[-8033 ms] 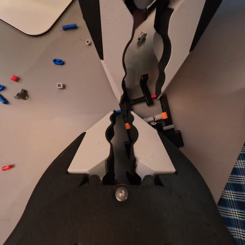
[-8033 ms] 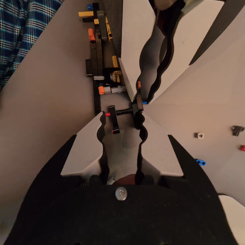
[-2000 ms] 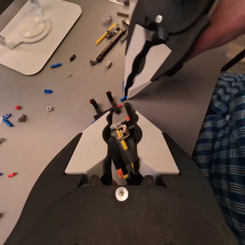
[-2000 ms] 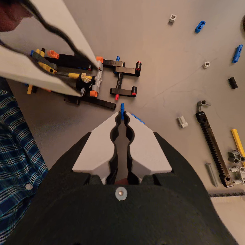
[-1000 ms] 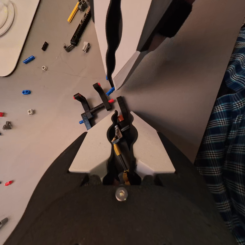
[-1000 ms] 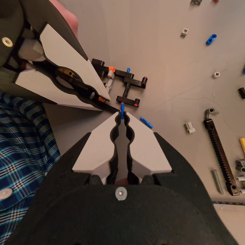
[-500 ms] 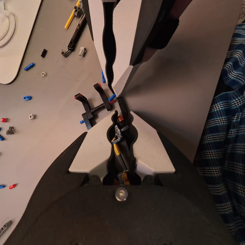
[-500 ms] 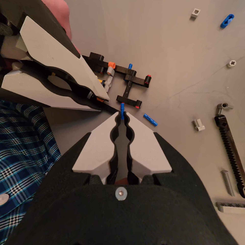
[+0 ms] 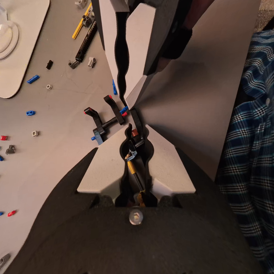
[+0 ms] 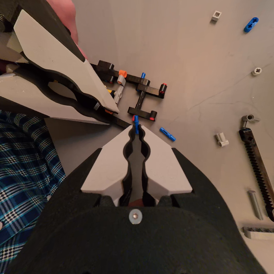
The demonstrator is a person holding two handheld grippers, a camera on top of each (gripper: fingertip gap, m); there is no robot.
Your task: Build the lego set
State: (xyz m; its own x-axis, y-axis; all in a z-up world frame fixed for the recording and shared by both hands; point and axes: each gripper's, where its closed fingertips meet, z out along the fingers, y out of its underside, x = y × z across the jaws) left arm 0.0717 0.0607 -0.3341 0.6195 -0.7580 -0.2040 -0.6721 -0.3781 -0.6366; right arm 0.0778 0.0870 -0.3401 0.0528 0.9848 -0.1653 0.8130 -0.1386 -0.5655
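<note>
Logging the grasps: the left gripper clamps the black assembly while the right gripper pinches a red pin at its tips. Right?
Not quite. The right wrist view shows the right gripper pinching a blue pin, not red. The left gripper does clamp the black assembly.

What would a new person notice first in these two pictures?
First, the two grippers meeting tip to tip at the middle of the table: the right gripper pinches a blue pin whose tip is at the black lego frame, which the left gripper clamps from the other side. Next, loose parts on the table, such as the toothed rack on the right.
</note>
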